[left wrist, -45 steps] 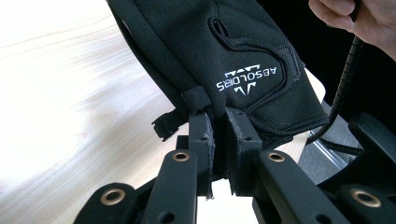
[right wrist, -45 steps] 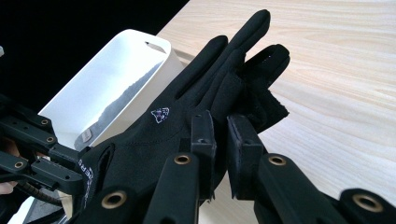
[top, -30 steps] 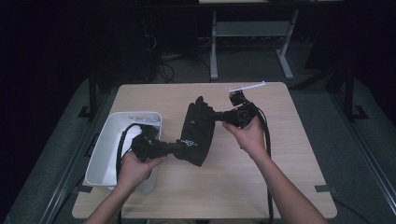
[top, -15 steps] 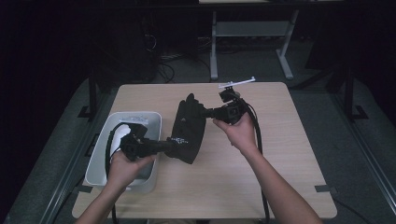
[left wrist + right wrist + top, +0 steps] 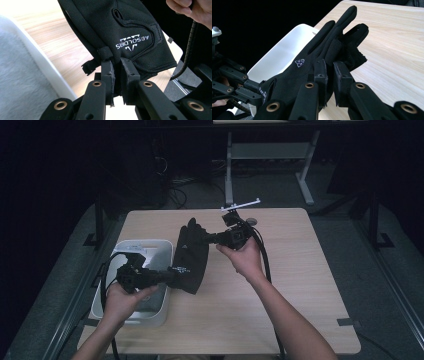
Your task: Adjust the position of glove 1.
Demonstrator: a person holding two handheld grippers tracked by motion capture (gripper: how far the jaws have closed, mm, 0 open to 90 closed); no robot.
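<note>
a: left gripper (image 5: 117,65) state?

b: clamped on the cuff edge of the black glove (image 5: 190,255). in the left gripper view the jaws pinch the hem just below the white "absoldirs" print, fabric rising up and away from the tips.

a: right gripper (image 5: 329,66)?

b: also clenched on the glove, at the finger end. in the right gripper view the glove fingers fan out just past the jaw tips, a small white logo on the back of the glove just left of them.

a: so where's the glove sitting?

b: stretched between the two grippers, off the worktop (image 5: 300,270) as far as i can tell. high view: left gripper (image 5: 167,278) holds the near end, right gripper (image 5: 206,239) the far end, glove hanging as a flat panel between them.

a: anything beside it?

b: white bin (image 5: 160,265) directly under the left hand (image 5: 120,301), at the worktop's edge. in the right gripper view the bin (image 5: 284,55) lies beyond the glove to the left, and the left gripper's linkage is at the far left edge. right hand (image 5: 246,257) is behind its gripper, cable looping from it.

a: bin contents?

b: cannot tell, the hand and gripper cover most of it.
</note>
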